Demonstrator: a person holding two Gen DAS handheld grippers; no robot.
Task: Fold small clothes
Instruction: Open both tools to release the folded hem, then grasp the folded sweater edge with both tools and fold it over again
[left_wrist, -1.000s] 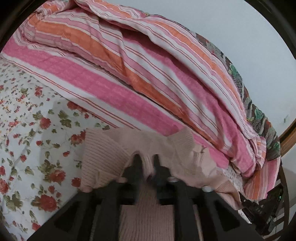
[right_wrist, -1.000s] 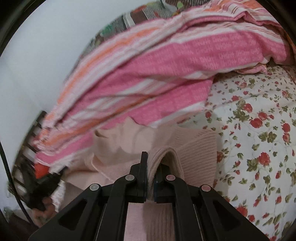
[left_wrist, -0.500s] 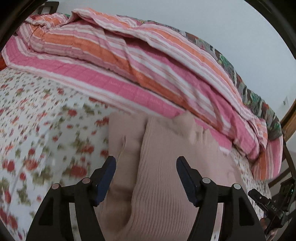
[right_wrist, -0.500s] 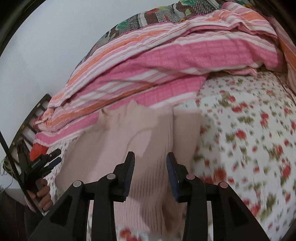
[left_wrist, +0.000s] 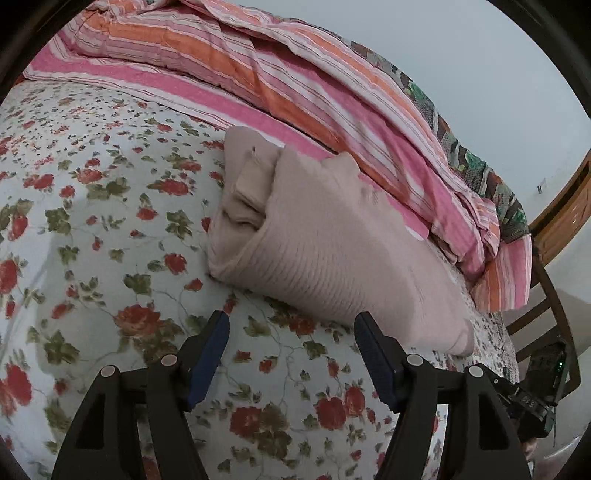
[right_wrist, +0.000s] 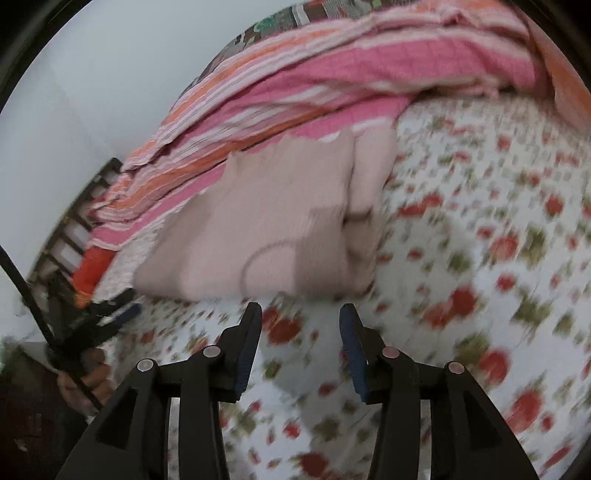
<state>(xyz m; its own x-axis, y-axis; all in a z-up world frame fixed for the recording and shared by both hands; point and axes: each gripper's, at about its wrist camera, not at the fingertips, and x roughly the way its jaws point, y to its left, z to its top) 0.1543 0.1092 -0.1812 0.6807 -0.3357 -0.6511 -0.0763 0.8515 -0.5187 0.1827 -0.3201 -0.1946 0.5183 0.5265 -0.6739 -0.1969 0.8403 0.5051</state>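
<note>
A pale pink knit garment (left_wrist: 325, 243) lies folded in a compact bundle on the floral bedsheet (left_wrist: 110, 206), against the striped quilt. It also shows in the right wrist view (right_wrist: 273, 232), slightly blurred. My left gripper (left_wrist: 291, 325) is open and empty, just short of the bundle's near edge, above the sheet. My right gripper (right_wrist: 301, 317) is open and empty, also just short of the bundle's near edge. Neither gripper touches the garment.
A pink, orange and white striped quilt (left_wrist: 295, 85) is heaped behind the garment along the wall. A wooden chair (left_wrist: 550, 295) stands at the bed's right end. The other gripper shows at the lower right (left_wrist: 532, 402) and at the left (right_wrist: 107, 317).
Both grippers were shut on the pink garment a second ago. They opened, let it go and pulled back toward me; the garment now lies folded on the sheet.
</note>
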